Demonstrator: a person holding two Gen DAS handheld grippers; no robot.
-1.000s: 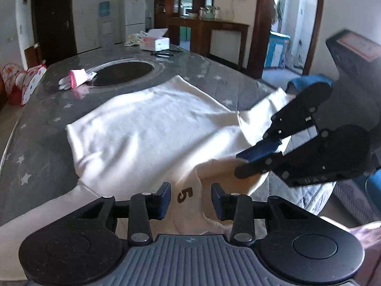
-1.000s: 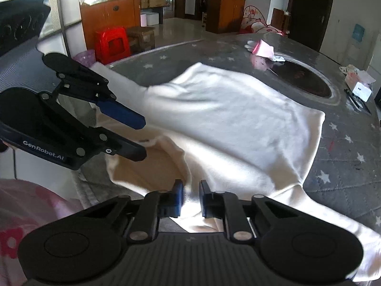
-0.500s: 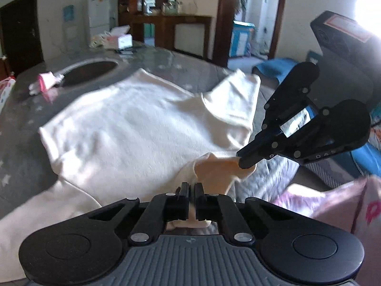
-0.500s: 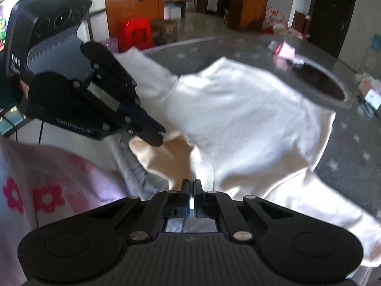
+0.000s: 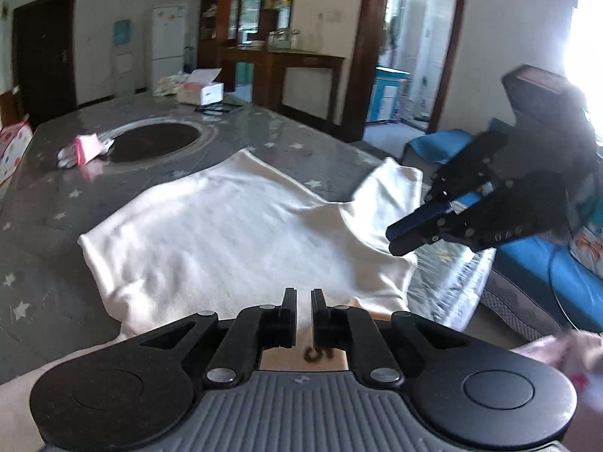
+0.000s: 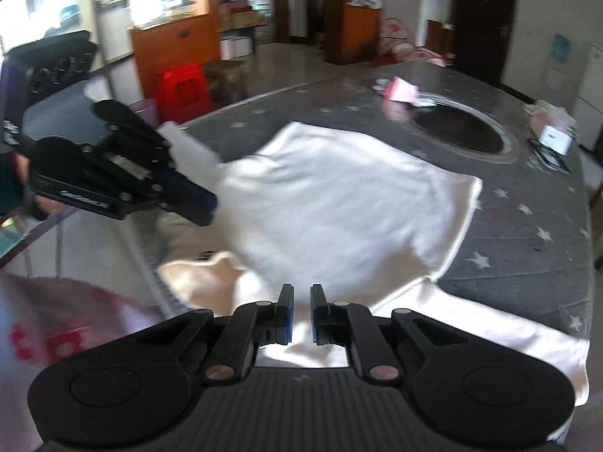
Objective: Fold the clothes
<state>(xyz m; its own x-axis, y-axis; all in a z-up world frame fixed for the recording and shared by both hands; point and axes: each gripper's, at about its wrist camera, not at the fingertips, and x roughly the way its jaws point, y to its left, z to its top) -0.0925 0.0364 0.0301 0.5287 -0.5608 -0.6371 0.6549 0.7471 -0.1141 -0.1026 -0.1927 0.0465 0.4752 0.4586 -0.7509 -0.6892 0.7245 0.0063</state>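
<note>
Both hand-held grippers, left (image 5: 303,303) and right (image 6: 301,301), have pinched nearly closed on the cream shirt's (image 5: 233,233) near collar edge, lifting it off the counter (image 5: 45,203). Raise both evenly, keeping the cloth taut.

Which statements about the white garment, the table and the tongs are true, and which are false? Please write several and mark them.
1. The white garment lies spread on a grey table printed with stars. True.
2. The left tongs stand wide open with nothing between them. False: they are almost closed, with cloth between them.
3. A pink-and-white item lies beside the dark oval in the table. True.
4. The red stool stands on the table. False: it stands on the floor beyond it.
</note>
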